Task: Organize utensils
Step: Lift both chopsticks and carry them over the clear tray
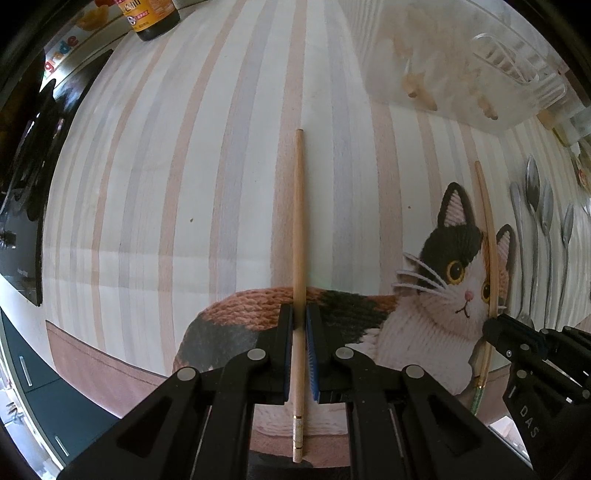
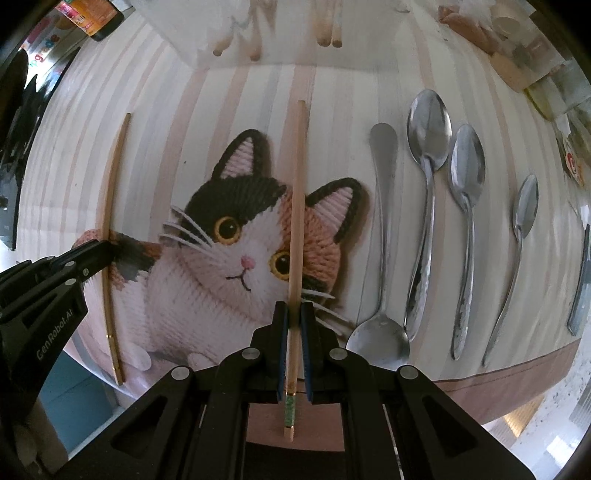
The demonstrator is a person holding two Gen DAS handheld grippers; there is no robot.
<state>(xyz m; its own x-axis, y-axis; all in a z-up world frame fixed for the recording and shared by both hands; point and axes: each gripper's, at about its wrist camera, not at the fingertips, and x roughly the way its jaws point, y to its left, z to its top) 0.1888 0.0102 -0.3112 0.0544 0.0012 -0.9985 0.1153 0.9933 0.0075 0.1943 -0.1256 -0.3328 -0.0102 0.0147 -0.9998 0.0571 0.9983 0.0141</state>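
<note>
My left gripper (image 1: 299,314) is shut on a plain wooden chopstick (image 1: 299,221) that points away over the cat-print mat (image 1: 184,184). My right gripper (image 2: 293,314) is shut on a second wooden chopstick (image 2: 297,203) with a green patterned end. Each gripper shows in the other's view: the right gripper (image 1: 495,325) with its chopstick (image 1: 487,229), the left gripper (image 2: 103,251) with its chopstick (image 2: 110,221). Several metal spoons (image 2: 428,155) lie side by side on the mat right of the right gripper, also in the left wrist view (image 1: 532,192).
A clear plastic organizer tray (image 1: 443,74) holding several wooden chopsticks sits at the far side of the mat, also in the right wrist view (image 2: 277,44). A dark sauce bottle (image 1: 155,18) stands at the far left. A knife (image 2: 581,280) lies at the far right.
</note>
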